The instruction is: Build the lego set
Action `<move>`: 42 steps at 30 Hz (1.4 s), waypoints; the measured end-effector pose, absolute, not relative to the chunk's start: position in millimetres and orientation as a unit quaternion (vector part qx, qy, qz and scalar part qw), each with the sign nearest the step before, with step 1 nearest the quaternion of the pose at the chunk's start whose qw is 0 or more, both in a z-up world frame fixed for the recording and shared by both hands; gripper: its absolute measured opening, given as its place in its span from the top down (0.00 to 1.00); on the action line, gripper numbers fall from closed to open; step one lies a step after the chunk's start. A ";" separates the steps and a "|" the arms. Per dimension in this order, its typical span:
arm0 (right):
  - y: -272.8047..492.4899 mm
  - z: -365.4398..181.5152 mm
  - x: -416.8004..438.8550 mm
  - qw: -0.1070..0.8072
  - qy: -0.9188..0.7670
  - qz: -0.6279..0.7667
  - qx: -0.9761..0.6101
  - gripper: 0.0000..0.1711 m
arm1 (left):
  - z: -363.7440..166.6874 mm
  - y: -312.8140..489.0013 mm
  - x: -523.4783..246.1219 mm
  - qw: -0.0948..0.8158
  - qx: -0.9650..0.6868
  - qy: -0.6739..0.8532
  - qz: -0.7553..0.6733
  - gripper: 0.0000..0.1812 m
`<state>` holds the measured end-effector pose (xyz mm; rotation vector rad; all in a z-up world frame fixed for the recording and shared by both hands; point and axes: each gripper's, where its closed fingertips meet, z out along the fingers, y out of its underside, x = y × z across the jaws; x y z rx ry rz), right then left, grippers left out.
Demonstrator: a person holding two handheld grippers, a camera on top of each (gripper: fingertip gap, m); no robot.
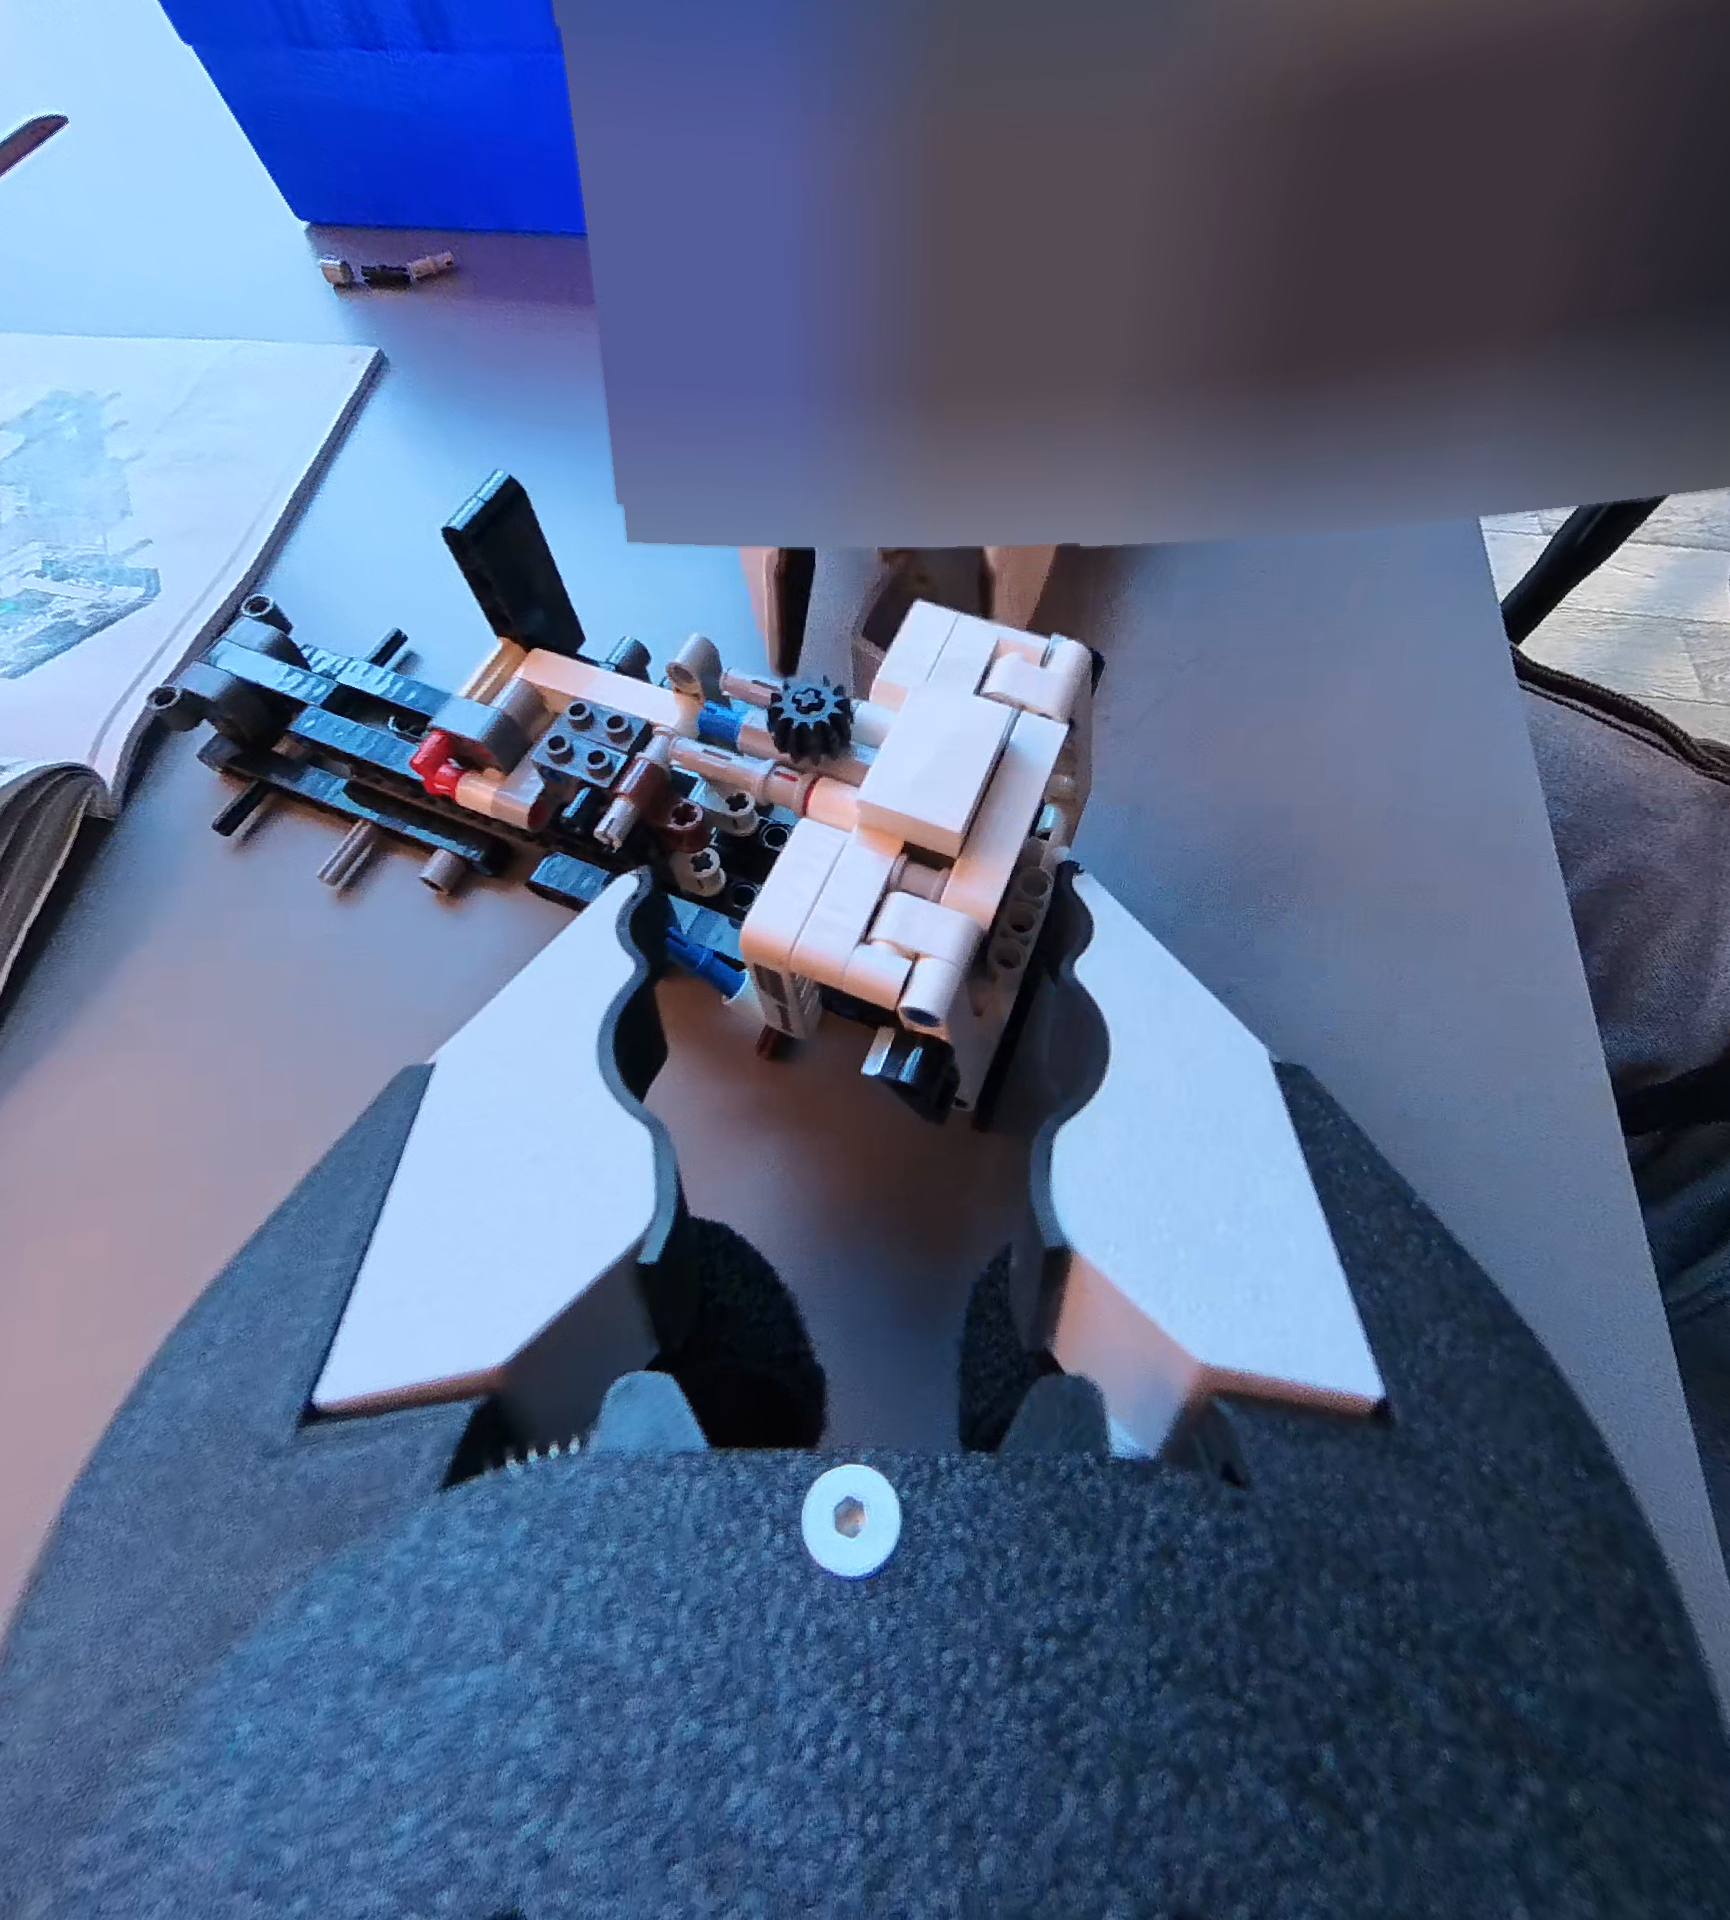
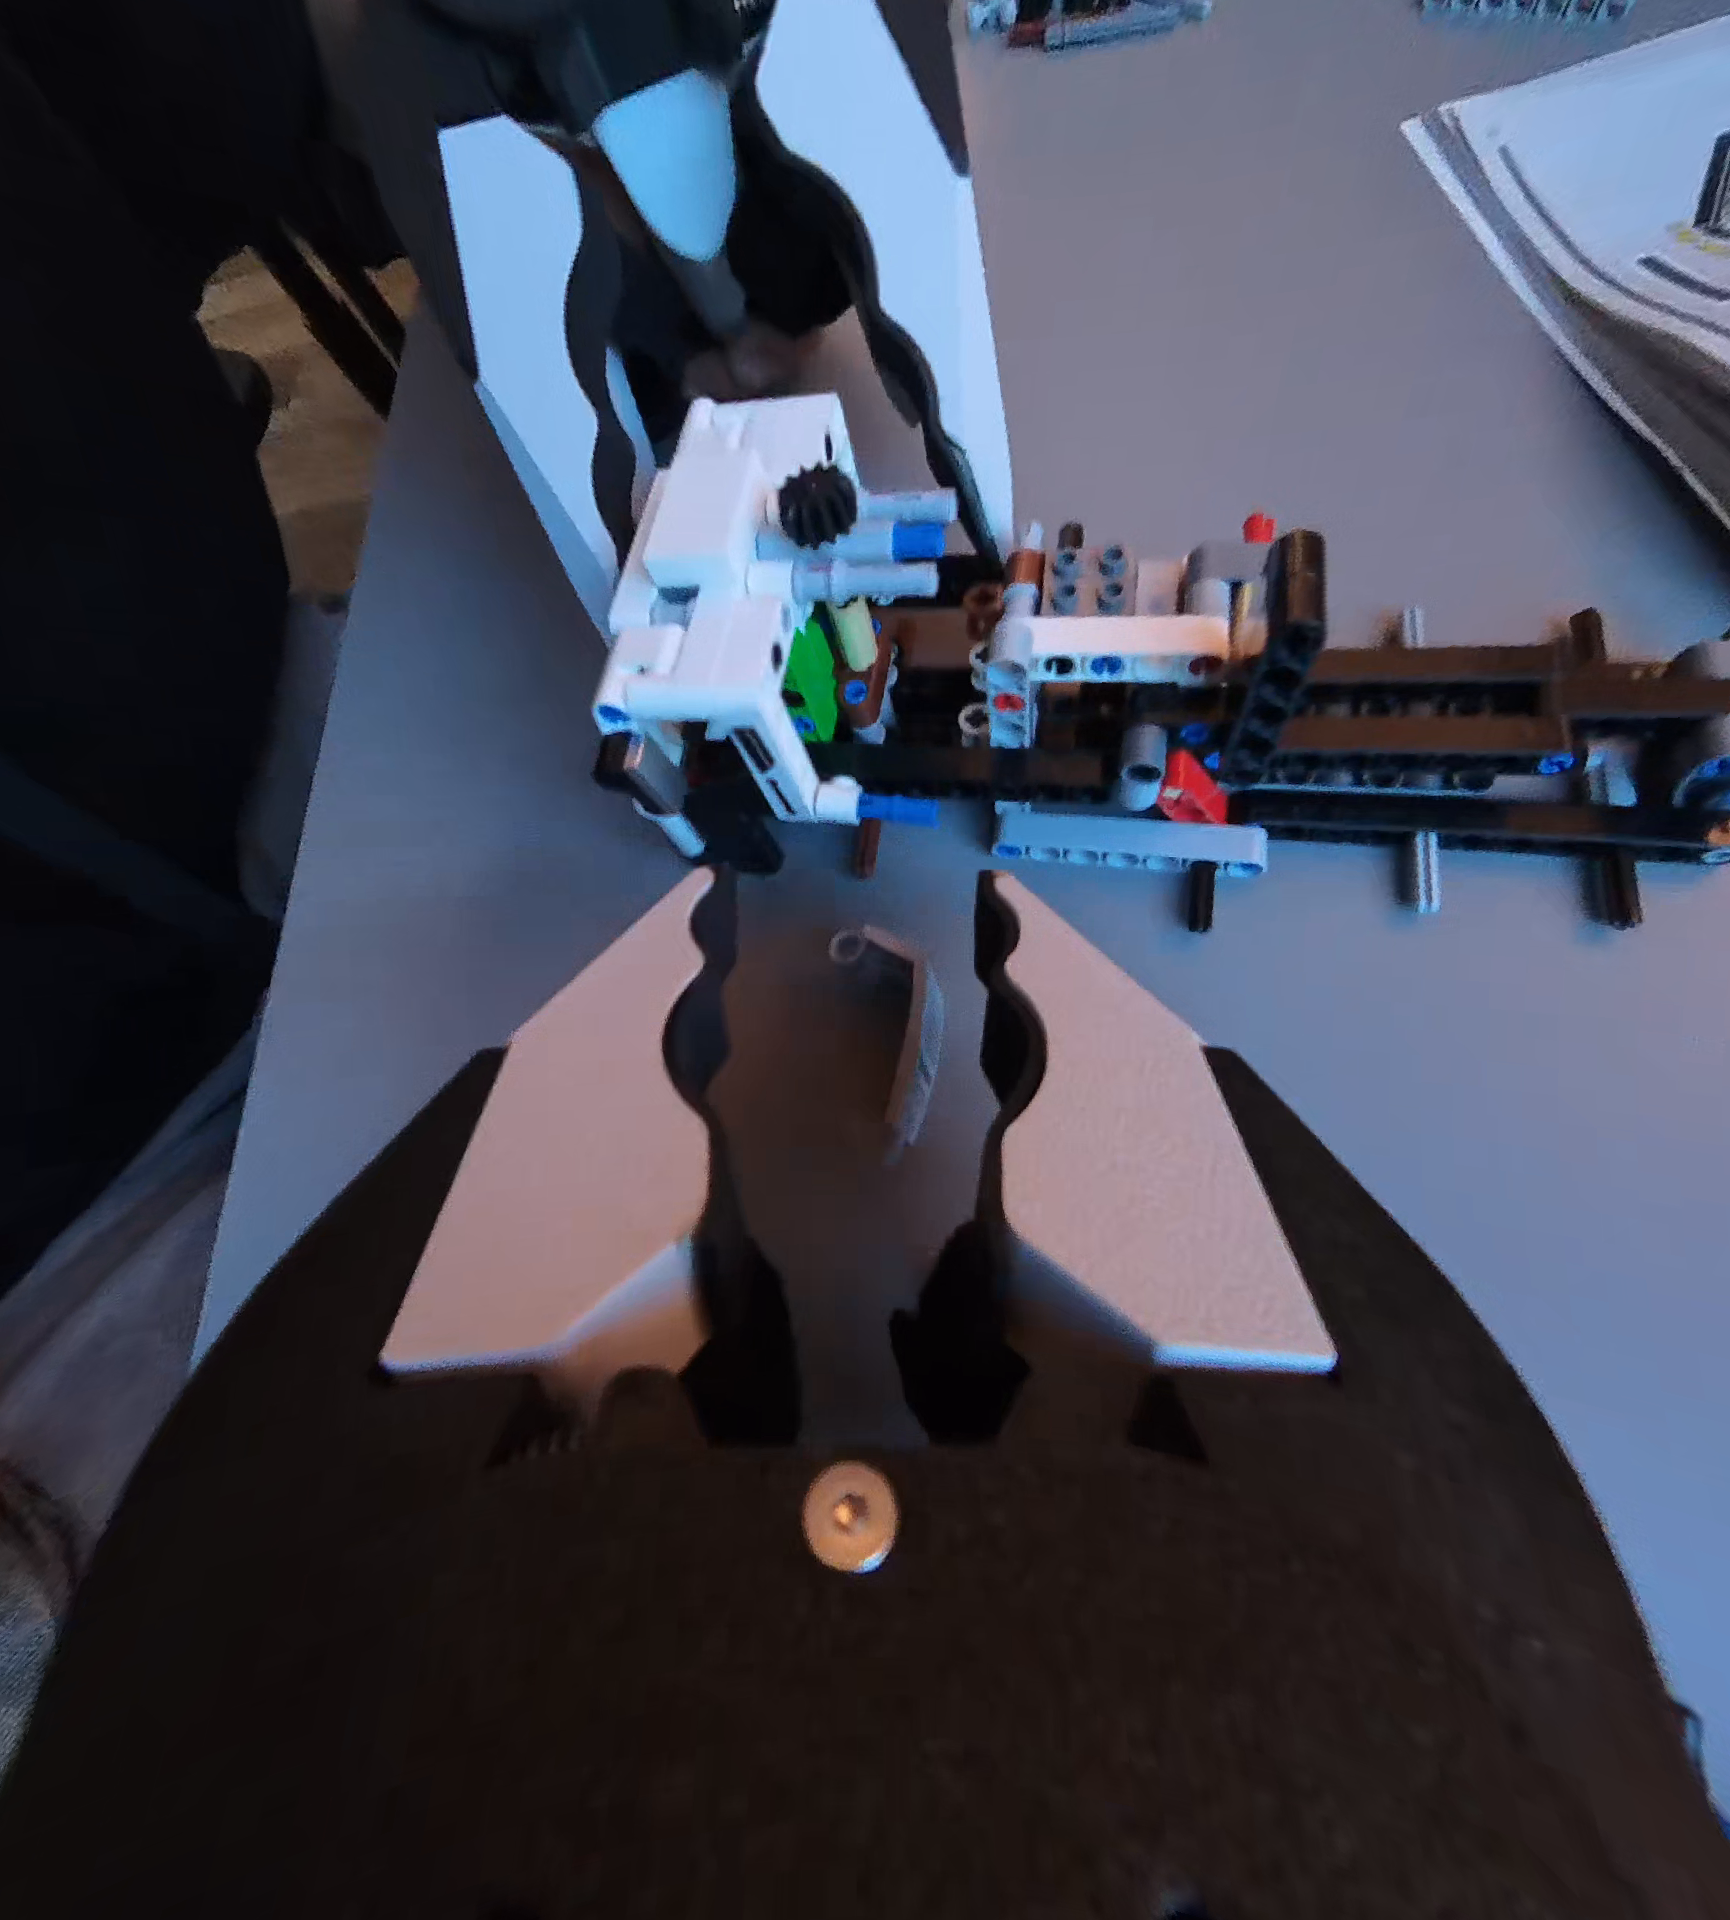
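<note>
A partly built Lego truck lies on the grey table (image 1: 217,1091). It has a white cab (image 1: 944,790) and a long black chassis (image 1: 341,727). A black gear (image 1: 811,717) sits behind the cab. My left gripper (image 1: 856,894) is open, with its fingertips on either side of the cab's near end. The right wrist view shows the cab (image 2: 726,582), the chassis (image 2: 1412,727) and the left gripper's fingers (image 2: 528,364) straddling the cab. My right gripper (image 2: 850,883) is open, close in front of the cab. A small grey curved piece (image 2: 908,1039) lies on the table between its fingers, not clamped.
An open instruction booklet (image 1: 113,540) (image 2: 1671,208) lies beside the chassis. A blue box (image 1: 404,104) stands at the back, with small loose pieces (image 1: 383,272) in front of it. More loose parts (image 2: 1079,21) lie farther off. The table edge (image 1: 1567,935) runs close to the cab. Tip to tip, the grippers are about 6 cm apart.
</note>
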<state>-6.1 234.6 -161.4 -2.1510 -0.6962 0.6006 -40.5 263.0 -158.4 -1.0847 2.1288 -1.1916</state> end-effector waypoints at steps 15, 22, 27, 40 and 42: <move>244.2 -166.1 -16.6 0.420 -0.292 0.216 -0.832 0.82 | -158.2 263.1 -39.7 0.232 -0.399 0.773 -0.435 0.61; 245.7 -167.0 -16.5 0.432 -0.304 0.183 -0.829 0.84 | -158.6 262.4 -40.0 0.225 -0.398 0.774 -0.438 0.61; 246.6 -167.1 -13.6 0.430 -0.290 0.186 -0.834 0.85 | -158.6 262.6 -39.7 0.227 -0.399 0.774 -0.437 0.61; 246.0 -164.3 -18.5 0.422 -0.286 0.232 -0.828 0.83 | -158.0 263.0 -38.9 0.224 -0.401 0.771 -0.441 0.63; 245.7 -164.9 -20.3 0.426 -0.303 0.211 -0.826 0.84 | -157.9 264.0 -38.5 0.224 -0.402 0.771 -0.441 0.65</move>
